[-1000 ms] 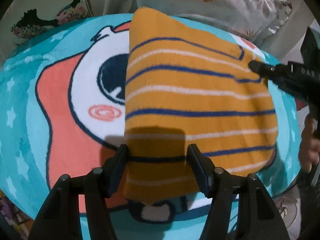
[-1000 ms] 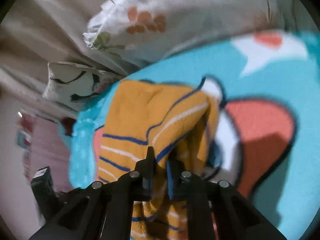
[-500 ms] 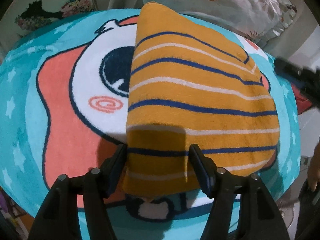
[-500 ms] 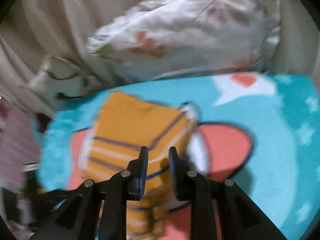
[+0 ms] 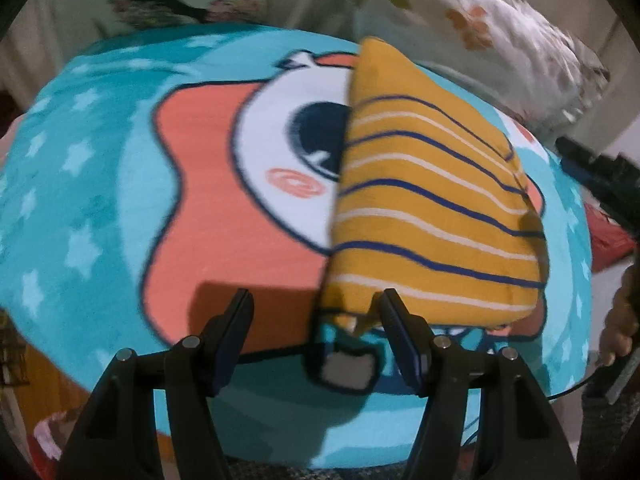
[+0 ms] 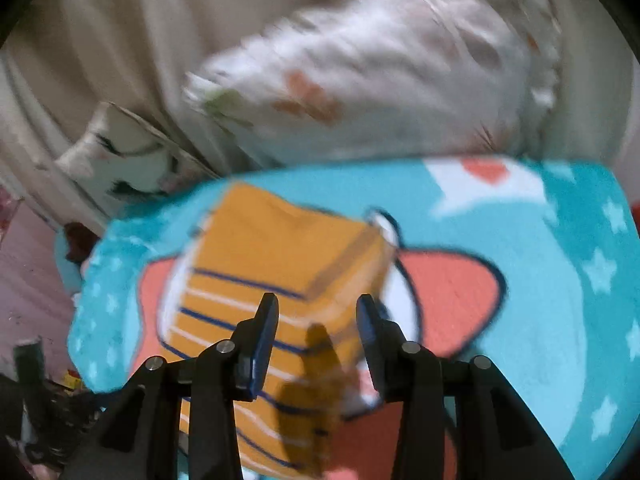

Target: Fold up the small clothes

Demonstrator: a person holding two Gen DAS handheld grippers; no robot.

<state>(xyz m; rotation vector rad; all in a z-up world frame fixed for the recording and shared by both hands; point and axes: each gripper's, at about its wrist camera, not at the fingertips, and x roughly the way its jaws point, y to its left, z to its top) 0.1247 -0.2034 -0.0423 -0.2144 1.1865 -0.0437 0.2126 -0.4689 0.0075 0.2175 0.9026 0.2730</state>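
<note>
Close up in the left wrist view, the left hand-held gripper point(image 5: 316, 312) has its two black fingers spread wide with nothing between them. Its right finger is just beside the near corner of the orange striped cloth point(image 5: 432, 216). The cloth is folded and lies flat on the blue cartoon blanket point(image 5: 92, 208). The cloth has thin dark blue and white lines across it. It covers part of the big white face with a dark eye drawn on the blanket.

In the right wrist view, the right hand-held gripper point(image 6: 318, 320) is also spread wide and holds nothing. It hangs over the orange striped cloth point(image 6: 260, 276), and its dark shadow falls on the cloth. This view is blurry.

Past the far edge of the blanket sits a white pillow with orange flowers point(image 6: 380, 76). Another pale pillow with dark marks point(image 6: 120, 156) is to the left of it.
</note>
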